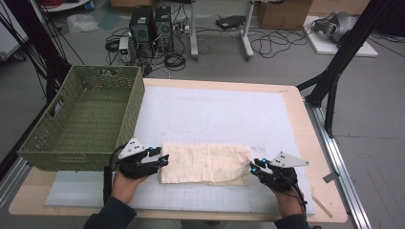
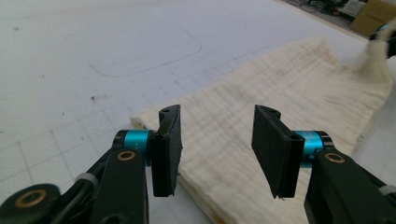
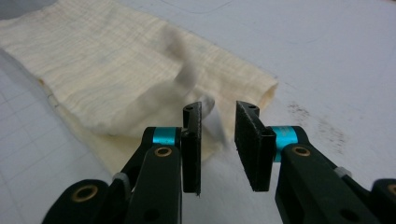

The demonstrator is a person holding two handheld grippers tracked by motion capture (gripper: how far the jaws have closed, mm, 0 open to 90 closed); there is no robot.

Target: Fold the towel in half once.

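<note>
Cream cloth folded into long strip, flat on white mat at near edge of table, right of green basket.

Left gripper at cloth's left end; jaws stand half apart, nothing between, cloth end just beyond fingertips.

Right gripper at right end; jaws narrowly parted, blurred cloth corner slipping free, nothing pinched.

Judgement: fold just laid, both ends let go. Next likely: re-grip ends for another fold, or lift strip into basket; pinch must catch all layers.

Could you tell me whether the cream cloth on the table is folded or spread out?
Folded: the cloth lies as a flat rectangle, with stacked layers showing along its near edge.
</note>
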